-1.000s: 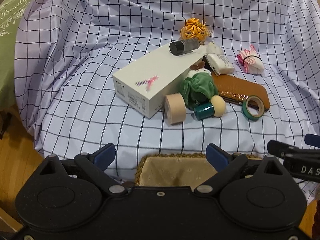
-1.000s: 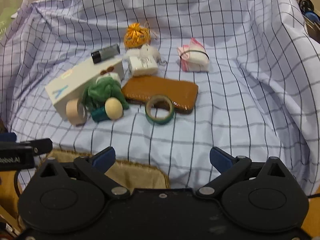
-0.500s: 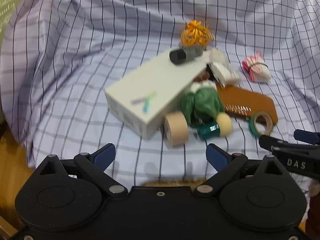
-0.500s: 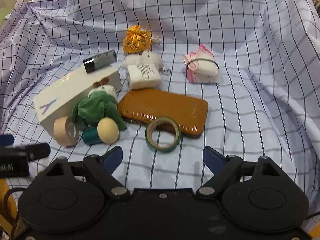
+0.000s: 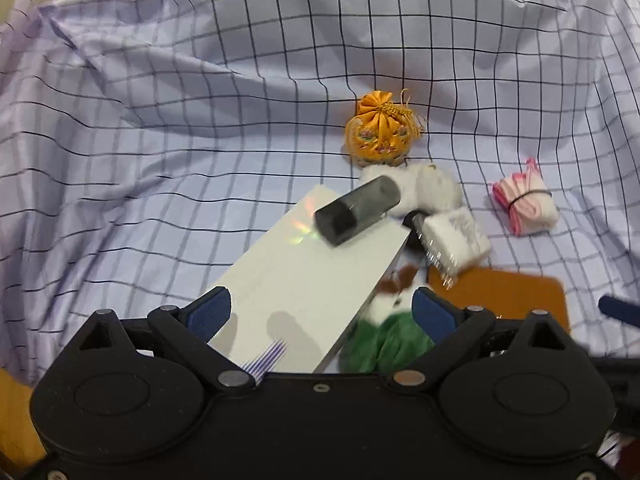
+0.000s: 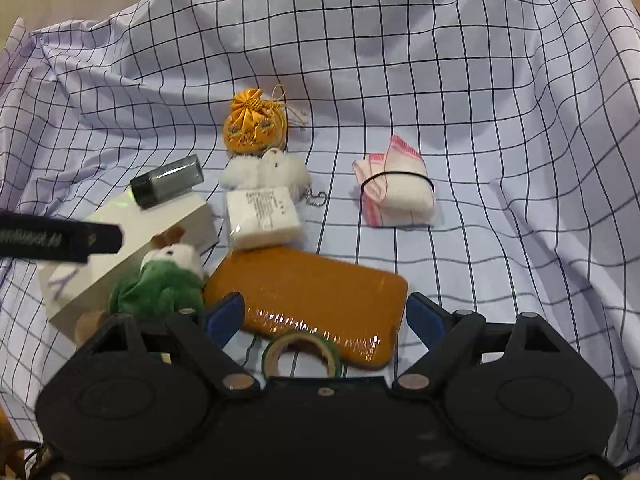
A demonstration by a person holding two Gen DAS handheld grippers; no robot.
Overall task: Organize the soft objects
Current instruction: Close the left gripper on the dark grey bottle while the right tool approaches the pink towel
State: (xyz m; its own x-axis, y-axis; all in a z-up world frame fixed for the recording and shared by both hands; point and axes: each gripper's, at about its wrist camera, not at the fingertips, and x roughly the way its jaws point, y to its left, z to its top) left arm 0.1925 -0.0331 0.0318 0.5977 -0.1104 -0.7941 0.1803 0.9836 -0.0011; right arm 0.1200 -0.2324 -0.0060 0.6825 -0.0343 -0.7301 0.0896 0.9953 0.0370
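Soft objects lie clustered near the middle of the checked cloth (image 6: 440, 80), which covers the whole carrying surface and rises in folds toward its far edge. Nearest to us, the left gripper (image 5: 322, 314) hangs with jaws wide, nothing pressed between its blue pads; the near end of the white box (image 5: 296, 280) and the green plush toy (image 5: 384, 344) sit below the gap. We see the right gripper (image 6: 325, 316) likewise spread and gripping nothing, above the green tape roll (image 6: 302, 354) and the near edge of the flat brown case (image 6: 316, 292). In the right wrist view the green plush toy (image 6: 160, 284) leans against the white box (image 6: 120, 240), just left of the brown case. A dark cylinder (image 5: 358, 210) rests tilted on the far end of the box. Beyond the case lies a white wrapped packet (image 6: 262, 218), touching a white fluffy plush (image 6: 268, 170) behind it. Farther still, the orange drawstring pouch (image 6: 254, 126) stands touching the fluffy plush. Apart to the right, toward the cloth's right edge, lies a pink-and-white folded cloth (image 6: 394, 190) bound with a black band. The picture from the left wrist is somewhat blurred at the packet and case.
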